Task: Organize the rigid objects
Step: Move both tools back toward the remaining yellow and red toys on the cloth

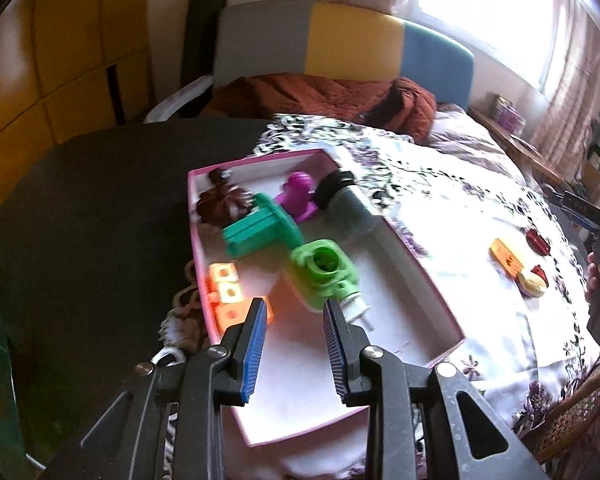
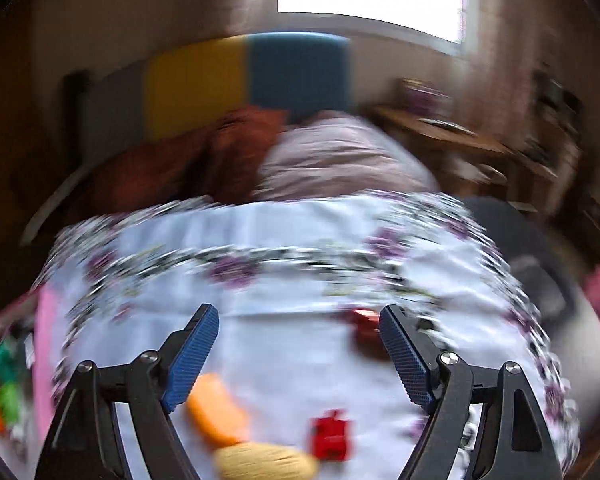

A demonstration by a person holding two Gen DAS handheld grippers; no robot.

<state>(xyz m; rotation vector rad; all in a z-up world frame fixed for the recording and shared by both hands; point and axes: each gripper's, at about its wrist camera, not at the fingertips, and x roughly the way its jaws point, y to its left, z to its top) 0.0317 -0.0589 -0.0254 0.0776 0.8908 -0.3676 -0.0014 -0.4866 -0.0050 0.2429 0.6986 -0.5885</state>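
Roughly 6 toys in pink box point(image 1: 416, 268), 4 outside; left claw point(image 1: 296, 316) & right claw point(image 2: 298, 334) apart, empty.

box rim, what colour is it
Pink, with a white inside; the box shows best in the left wrist view.

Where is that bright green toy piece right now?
In the left wrist view, the bright green piece lies inside the pink-rimmed box, near its middle, just right of the teal piece and just beyond the left claw.
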